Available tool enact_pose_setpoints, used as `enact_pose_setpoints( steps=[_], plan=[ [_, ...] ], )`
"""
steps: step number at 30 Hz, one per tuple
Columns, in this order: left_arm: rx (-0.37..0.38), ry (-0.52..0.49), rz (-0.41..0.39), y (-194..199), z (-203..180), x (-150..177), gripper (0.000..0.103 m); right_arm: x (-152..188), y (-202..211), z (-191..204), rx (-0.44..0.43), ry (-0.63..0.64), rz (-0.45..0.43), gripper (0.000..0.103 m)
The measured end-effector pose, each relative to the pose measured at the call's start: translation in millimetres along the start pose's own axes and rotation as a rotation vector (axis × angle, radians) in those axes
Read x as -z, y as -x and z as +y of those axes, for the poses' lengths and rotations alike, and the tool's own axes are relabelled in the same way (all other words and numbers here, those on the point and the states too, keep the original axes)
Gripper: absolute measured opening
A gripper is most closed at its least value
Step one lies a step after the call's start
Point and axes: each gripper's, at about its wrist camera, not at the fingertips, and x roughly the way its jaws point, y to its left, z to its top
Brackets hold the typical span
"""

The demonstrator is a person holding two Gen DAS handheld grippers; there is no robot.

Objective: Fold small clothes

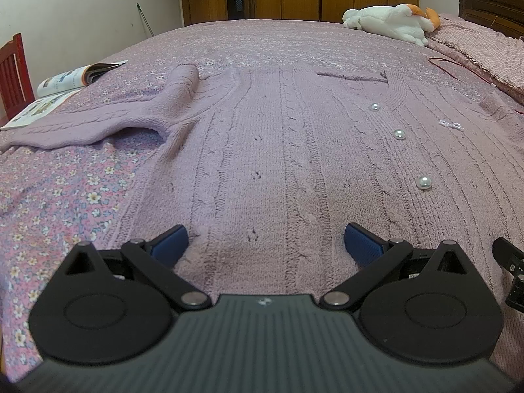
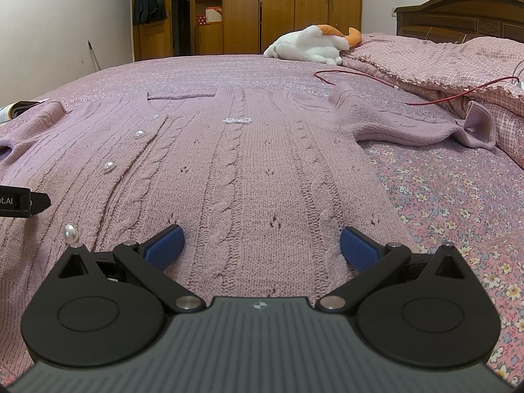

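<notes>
A lilac cable-knit cardigan [image 1: 278, 150] with pearl buttons [image 1: 423, 182] lies flat and spread out on the bed, front up, hem toward me. It also shows in the right wrist view [image 2: 255, 163]. Its left sleeve [image 1: 137, 114] stretches out to the left, its right sleeve [image 2: 409, 121] to the right. My left gripper [image 1: 265, 245] is open, blue pads low over the hem on the left half. My right gripper [image 2: 260, 245] is open over the hem on the right half. Neither holds anything.
The bed has a pink floral sheet [image 1: 59, 196]. An open magazine [image 1: 65, 82] lies at the left edge beside a red chair [image 1: 14, 75]. A white plush toy [image 2: 311, 46], a quilt [image 2: 442, 62] and a red cable [image 2: 360, 78] lie at the far right. Wardrobes stand behind.
</notes>
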Motion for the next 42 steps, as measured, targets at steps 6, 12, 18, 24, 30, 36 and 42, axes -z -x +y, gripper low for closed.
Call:
enact_pose_setpoints(
  steps=[6,12,18,24,30,36,42],
  plan=[
    [0.001,0.001,0.004,0.1,-0.1,-0.3,0.103,0.2,-0.2,0.0,0.001,-0.001,-0.004,0.103],
    [0.001,0.001,0.005,0.1,0.0,-0.5,0.103,2.4,-0.7,2.0,0.000,-0.002,-0.004,0.103],
    [0.000,-0.001,0.002,-0.7,0.7,-0.3,0.103,-0.6,-1.9,-1.3,-0.003,-0.010,0.001,0.103],
    [0.001,-0.001,0.003,-0.7,0.5,-0.1,0.103,0.0,-2.9,0.4,-0.001,-0.011,0.003,0.103],
    [0.004,-0.005,0.013,-2.6,1.2,-0.4,0.103,-2.3,-4.4,0.8,-0.001,-0.013,0.024,0.103],
    [0.015,-0.011,0.047,-4.1,3.0,-5.5,0.103,-14.7,-8.5,-4.3,-0.039,0.004,0.099,0.103],
    [0.020,-0.018,0.086,-6.5,3.3,-11.2,0.103,-32.4,-9.7,-29.6,-0.168,-0.049,0.188,0.103]
  ],
)
